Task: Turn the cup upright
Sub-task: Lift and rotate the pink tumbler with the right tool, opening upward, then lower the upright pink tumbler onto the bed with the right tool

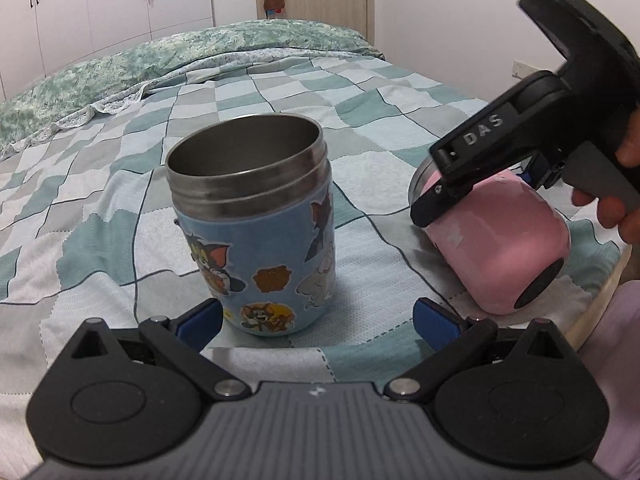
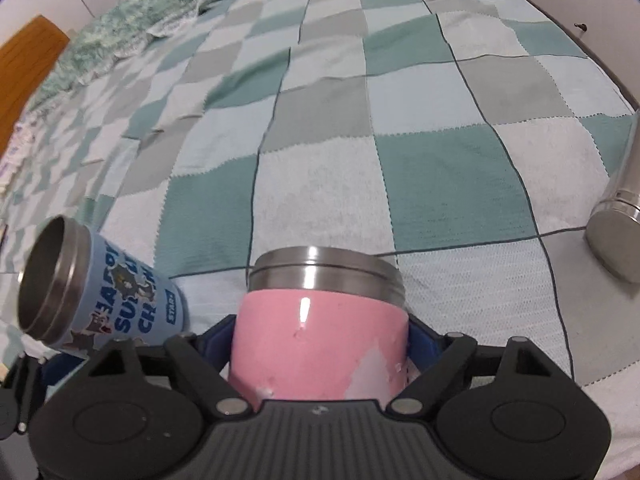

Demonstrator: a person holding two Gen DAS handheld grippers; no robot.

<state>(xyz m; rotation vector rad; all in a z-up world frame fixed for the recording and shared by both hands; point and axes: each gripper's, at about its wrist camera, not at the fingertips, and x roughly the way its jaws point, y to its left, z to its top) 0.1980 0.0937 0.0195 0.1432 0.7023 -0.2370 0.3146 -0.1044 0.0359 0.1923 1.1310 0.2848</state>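
Pink cup clamped between right fingers, tilted over the bed. Left fingers spread wide, nothing held, blue cup upright just ahead.

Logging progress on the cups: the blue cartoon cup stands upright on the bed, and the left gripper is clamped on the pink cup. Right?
Not quite. The right gripper clamps the pink cup, as the right wrist view shows; the left gripper is open. The blue cartoon cup does stand upright on the bed.
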